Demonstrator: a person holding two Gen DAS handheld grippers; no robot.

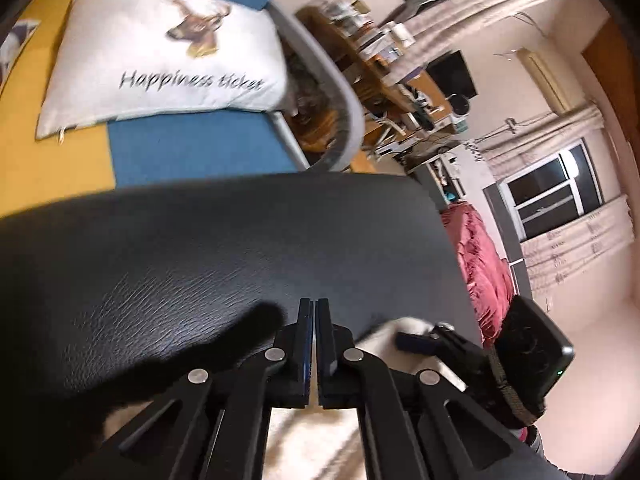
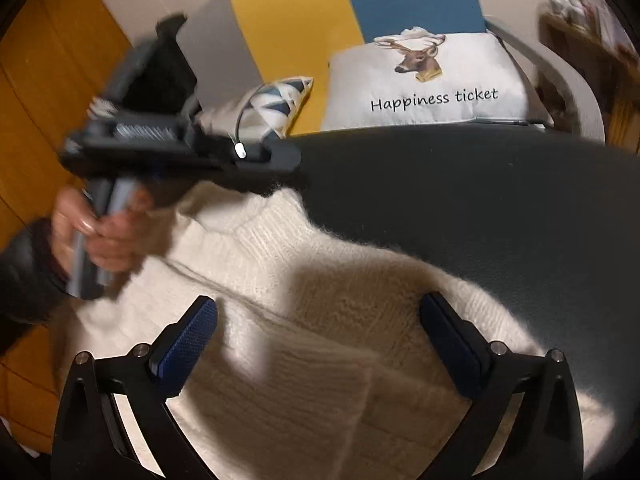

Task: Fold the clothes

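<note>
1. Where the left wrist camera looks along its own fingers, the left claw (image 1: 315,312) is pressed together with only a hairline slit between the pads and nothing seen between them. It hovers over the black, grained leather-like bench (image 1: 224,248). A patch of the cream fluffy knitted sweater (image 1: 312,444) shows below and behind the fingers, lying on the bench at the near edge. Beyond the bench sits a white square cushion printed with a deer head and the words "Happiness ticket" (image 1: 160,56), resting on a yellow and blue sofa (image 1: 192,148). Far right, a red quilt (image 1: 480,264) lies heaped near a window (image 1: 556,188).

2. From the right wrist camera, the right claw (image 2: 318,336) is spread wide, its blue-padded fingers (image 2: 188,340) apart and empty above the cream sweater (image 2: 304,344), which lies spread on the bench (image 2: 480,208). At left a person's hand (image 2: 96,232) grips the handle of the other black tool, whose front end is motion-blurred near the sweater's upper edge. Behind sit the deer cushion (image 2: 432,88) and a small cushion with blue and yellow triangles (image 2: 280,100), both on the sofa (image 2: 296,28).
</note>
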